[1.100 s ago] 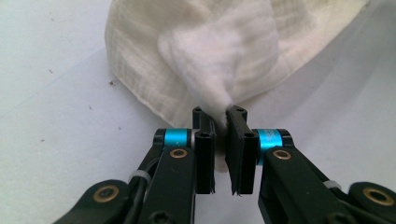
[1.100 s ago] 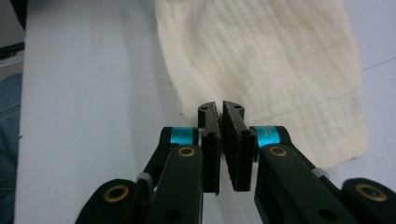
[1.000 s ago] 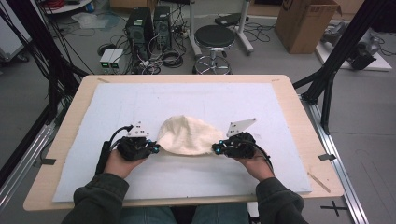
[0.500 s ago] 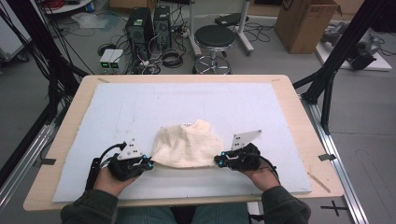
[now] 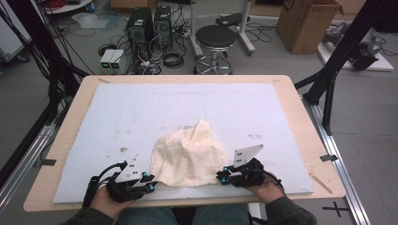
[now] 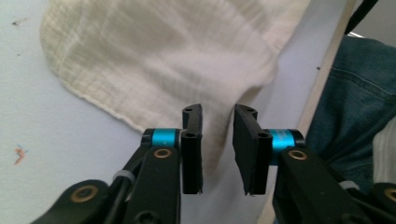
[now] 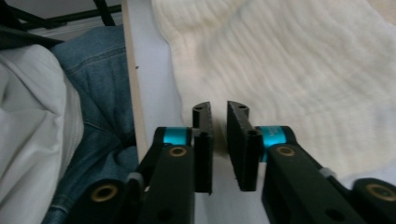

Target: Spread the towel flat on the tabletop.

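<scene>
A cream cloth [image 5: 187, 157] lies crumpled but mostly flat on the pale blue mat [image 5: 141, 108], with one peak pointing away from me. My left gripper [image 5: 149, 182] sits at the cloth's near left corner. In the left gripper view its jaws [image 6: 217, 112] have just been opening, and a strip of cloth [image 6: 163, 56] runs loose between them. My right gripper [image 5: 221, 175] sits at the near right corner. Its jaws [image 7: 218, 107] have also just been opening and stand a narrow gap apart over the cloth's [image 7: 289, 70] edge, without pinching it.
The mat covers a wooden table [image 5: 70, 108] whose near edge is just behind both hands. The person's jeans [image 6: 355, 93] lie close below that edge. Beyond the table stand a stool [image 5: 215, 37], computer towers [image 5: 150, 23] and a cardboard box [image 5: 305, 23].
Both hands moved toward the near edge and slightly apart, dragging the cloth's near corners; the bunched mound spread flatter. Both pairs of jaws parted from their grip.
</scene>
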{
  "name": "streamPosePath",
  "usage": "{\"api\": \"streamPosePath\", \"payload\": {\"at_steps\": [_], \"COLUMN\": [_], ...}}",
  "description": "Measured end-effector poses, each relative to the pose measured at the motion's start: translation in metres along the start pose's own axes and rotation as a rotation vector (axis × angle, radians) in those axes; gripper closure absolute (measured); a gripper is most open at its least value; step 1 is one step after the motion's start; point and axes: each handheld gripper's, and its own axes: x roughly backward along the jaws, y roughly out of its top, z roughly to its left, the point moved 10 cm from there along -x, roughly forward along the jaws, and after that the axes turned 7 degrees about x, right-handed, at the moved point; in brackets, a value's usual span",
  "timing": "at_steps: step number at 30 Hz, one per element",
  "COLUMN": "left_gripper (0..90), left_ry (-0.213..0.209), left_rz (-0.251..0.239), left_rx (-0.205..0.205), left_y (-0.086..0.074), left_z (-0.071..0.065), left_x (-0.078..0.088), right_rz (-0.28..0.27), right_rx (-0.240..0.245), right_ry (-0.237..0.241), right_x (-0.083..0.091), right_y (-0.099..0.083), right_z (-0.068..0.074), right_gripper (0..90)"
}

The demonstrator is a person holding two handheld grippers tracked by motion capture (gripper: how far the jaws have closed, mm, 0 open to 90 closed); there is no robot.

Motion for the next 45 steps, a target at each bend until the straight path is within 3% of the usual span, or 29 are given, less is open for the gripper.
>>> {"api": "streamPosePath", "payload": {"at_steps": [5,12,17,22,26,31,34,39,42,45], "left_gripper": [61.6,56.1,55.9,51.8,45.1,44.1,49.8,73.6,87.7,89.6], "left_ry": [-0.005,0.016,0.023,0.023,0.013,0.053,0.058,0.061,0.059,0.062], "left_rz": [-0.042,-0.101,-0.132,-0.160,-0.142,-0.074,-0.062,-0.030,-0.011,-0.013], "left_rx": [0.012,0.049,0.078,0.110,0.142,0.185,0.179,0.161,0.139,0.127], "left_y": [0.011,0.038,0.059,0.073,0.072,0.061,0.059,0.055,0.053,0.053], "left_z": [0.005,0.028,0.049,0.070,0.084,0.100,0.103,0.103,0.101,0.097], "left_x": [0.006,0.005,-0.012,-0.034,-0.052,-0.065,-0.068,-0.070,-0.068,-0.064], "right_rz": [-0.049,-0.076,-0.085,-0.056,-0.027,0.031,0.065,0.097,0.094,0.072], "right_rx": [-0.021,-0.037,-0.065,-0.079,-0.114,-0.127,-0.147,-0.140,-0.122,-0.116], "right_ry": [0.000,-0.085,-0.158,-0.183,-0.170,-0.132,-0.121,-0.099,-0.096,-0.094], "right_x": [0.007,0.019,0.017,0.005,-0.007,-0.018,-0.024,-0.029,-0.027,-0.020], "right_y": [0.011,0.025,0.033,0.034,0.027,0.017,0.009,0.001,0.002,0.007], "right_z": [-0.004,-0.032,-0.065,-0.091,-0.102,-0.105,-0.107,-0.104,-0.100,-0.095], "right_gripper": [63.9,60.0,59.7,58.0,54.4,54.4,57.3,77.7,84.4,86.1]}}
